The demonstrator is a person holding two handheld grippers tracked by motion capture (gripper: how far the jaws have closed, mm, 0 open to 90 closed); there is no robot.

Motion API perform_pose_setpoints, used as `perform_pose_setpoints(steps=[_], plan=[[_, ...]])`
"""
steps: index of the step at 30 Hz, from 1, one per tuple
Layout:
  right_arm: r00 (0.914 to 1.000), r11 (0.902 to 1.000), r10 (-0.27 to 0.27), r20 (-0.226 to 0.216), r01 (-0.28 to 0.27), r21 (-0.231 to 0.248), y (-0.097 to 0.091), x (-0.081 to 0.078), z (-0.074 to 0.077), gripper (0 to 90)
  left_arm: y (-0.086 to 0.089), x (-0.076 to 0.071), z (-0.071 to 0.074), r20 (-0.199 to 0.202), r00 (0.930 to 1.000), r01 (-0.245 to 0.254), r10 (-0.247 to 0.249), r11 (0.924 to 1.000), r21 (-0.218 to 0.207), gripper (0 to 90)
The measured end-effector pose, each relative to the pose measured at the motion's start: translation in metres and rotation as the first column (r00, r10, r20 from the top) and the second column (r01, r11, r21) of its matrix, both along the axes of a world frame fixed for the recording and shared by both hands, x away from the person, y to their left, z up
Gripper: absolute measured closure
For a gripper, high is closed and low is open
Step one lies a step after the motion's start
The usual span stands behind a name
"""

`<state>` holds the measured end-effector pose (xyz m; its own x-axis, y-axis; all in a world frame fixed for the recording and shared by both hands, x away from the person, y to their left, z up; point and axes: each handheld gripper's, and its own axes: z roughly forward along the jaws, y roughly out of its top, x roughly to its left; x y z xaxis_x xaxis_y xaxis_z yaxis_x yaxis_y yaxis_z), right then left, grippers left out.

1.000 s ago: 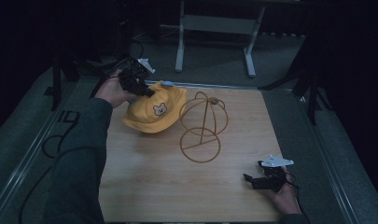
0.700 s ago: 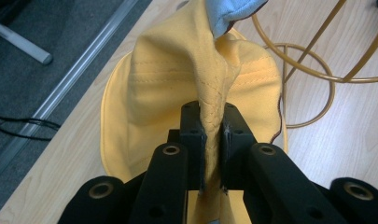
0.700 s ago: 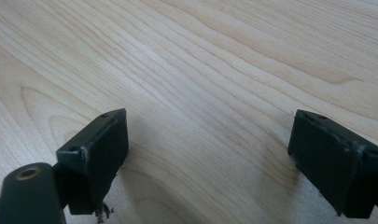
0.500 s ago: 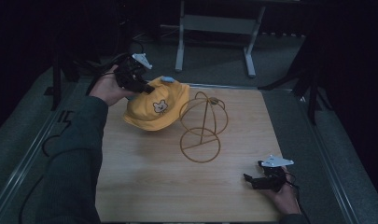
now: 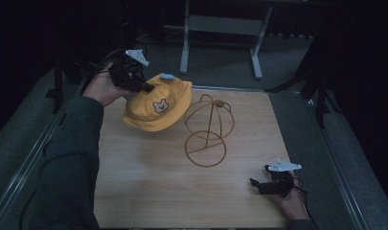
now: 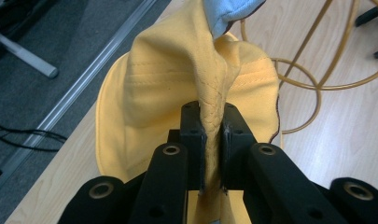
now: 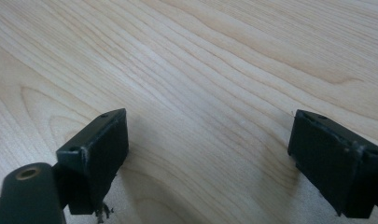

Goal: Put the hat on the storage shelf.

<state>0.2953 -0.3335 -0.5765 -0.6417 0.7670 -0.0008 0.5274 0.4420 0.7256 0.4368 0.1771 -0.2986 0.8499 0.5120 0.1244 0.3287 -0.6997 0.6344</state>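
High view puts the left gripper (image 5: pixel 142 87) at the upper left of the frame, its jaws closed on the edge of a yellow hat (image 5: pixel 158 103) that hangs tilted above the table (image 5: pixel 148 187), the brim's lower edge near the wood; whether it touches the wood cannot be told from here. The hat's far side and the pinched part are hidden behind the gripper and the hand (image 5: pixel 101 86). A small bear patch faces the camera, too small to read in detail, and a pale blue bit sits at the crown. Just right of the hat stands a wire stand (image 5: pixel 207 132), its dome close to the brim; contact between them is unclear. Left gripper view shows a fold of yellow fabric (image 6: pixel 213 112) squeezed tight between the two pads, the hat spreading beyond them and covering part of the stand's ring (image 6: pixel 308 84); the blue piece is cut off by the top edge. At the lower right of the high view the right gripper (image 5: pixel 263 184) rests low by the table's near edge, partly covered by the hand. Right gripper view shows its jaws wide apart with nothing between them but bare wood (image 7: pixel 214 84).
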Motion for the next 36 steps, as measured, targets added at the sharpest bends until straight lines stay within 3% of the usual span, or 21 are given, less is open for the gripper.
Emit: perform_pose_setpoints(steps=[16, 36], plan=[[1.0, 1.0, 0.001, 0.001, -0.001, -0.001, 0.0, 0.0, 0.0, 12.1, 0.011, -0.011, 0.017, 0.015, 0.9995, 0.029, -0.029, 0.9986, -0.044, 82.3], [1.0, 1.0, 0.0, -0.004, 0.0, -0.001, 0.0, 0.0, 0.0, 12.1, -0.015, -0.026, 0.041, 0.066, 0.99, 0.127, -0.125, 0.9915, -0.027, 82.4]])
